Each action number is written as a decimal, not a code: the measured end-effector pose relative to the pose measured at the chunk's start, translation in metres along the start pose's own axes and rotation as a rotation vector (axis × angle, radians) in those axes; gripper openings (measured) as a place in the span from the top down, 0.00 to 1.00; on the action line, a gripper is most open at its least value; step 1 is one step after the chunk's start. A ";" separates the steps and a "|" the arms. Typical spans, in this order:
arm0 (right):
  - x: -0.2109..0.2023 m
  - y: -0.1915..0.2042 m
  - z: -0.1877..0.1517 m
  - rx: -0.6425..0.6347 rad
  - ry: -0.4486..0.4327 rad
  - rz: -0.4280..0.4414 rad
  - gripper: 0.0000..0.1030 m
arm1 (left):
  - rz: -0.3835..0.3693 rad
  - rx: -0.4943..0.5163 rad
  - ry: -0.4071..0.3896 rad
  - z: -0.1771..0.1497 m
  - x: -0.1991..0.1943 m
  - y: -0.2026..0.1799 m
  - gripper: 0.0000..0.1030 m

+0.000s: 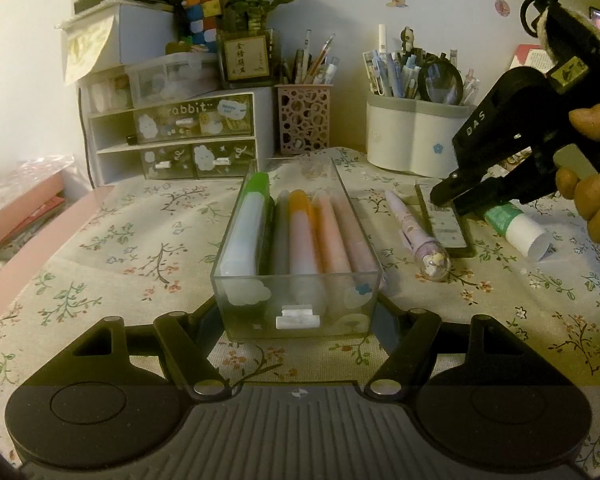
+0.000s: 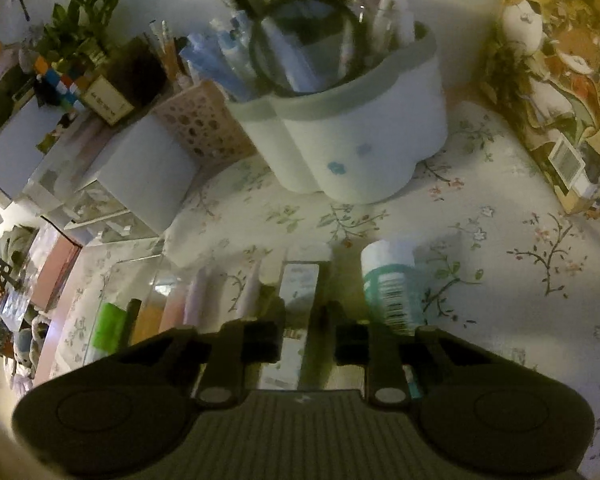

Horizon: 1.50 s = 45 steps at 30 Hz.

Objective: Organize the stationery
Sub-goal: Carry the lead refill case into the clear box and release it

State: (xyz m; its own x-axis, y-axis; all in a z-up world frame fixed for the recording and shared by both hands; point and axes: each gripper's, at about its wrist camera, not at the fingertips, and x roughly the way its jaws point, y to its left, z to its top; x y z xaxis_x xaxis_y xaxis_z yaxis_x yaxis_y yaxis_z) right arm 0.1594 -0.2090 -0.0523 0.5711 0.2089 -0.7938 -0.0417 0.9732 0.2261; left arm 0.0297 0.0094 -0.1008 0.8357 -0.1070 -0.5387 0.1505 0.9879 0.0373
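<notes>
Right claw (image 1: 446,200) reads "DAS"; drawer unit (image 1: 172,136) reads "rabbit".

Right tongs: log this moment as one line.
right tongs: closing on flat ruler-like item | left tongs: shut on clear tray | glue stick: loose on cloth

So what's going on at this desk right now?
A person is tidying stationery with two handheld grippers. The left gripper is clamped on the clear tray of pastel markers. The right gripper reaches down over a flat rectangular case, between a purple pen and a glue stick.
</notes>
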 end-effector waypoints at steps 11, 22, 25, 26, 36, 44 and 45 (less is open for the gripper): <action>-0.009 0.014 0.003 -0.014 -0.020 -0.015 0.92 | 0.000 0.000 0.000 0.000 0.001 0.001 0.30; -0.014 0.035 0.004 -0.088 -0.034 -0.102 0.94 | -0.001 0.000 0.000 0.000 -0.001 -0.001 0.30; -0.017 0.037 0.004 -0.070 -0.039 -0.094 0.94 | -0.001 0.001 0.000 0.000 -0.001 -0.001 0.30; -0.019 0.037 0.004 -0.061 -0.042 -0.087 0.94 | -0.001 0.001 0.000 0.000 -0.001 -0.001 0.30; -0.049 0.050 0.007 0.039 -0.080 0.041 0.94 | 0.000 0.001 0.000 0.000 -0.001 -0.001 0.30; -0.043 0.072 0.003 0.103 -0.032 0.156 0.94 | 0.000 0.001 -0.001 -0.001 -0.002 -0.002 0.30; -0.040 0.075 0.002 0.105 -0.025 0.160 0.94 | 0.000 0.001 -0.001 -0.001 -0.002 -0.002 0.30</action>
State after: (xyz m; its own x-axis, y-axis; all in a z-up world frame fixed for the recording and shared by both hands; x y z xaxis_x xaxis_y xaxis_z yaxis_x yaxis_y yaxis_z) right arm 0.1349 -0.1451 -0.0022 0.5843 0.3564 -0.7291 -0.0487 0.9122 0.4068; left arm 0.0278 0.0079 -0.1006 0.8360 -0.1071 -0.5382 0.1511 0.9878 0.0381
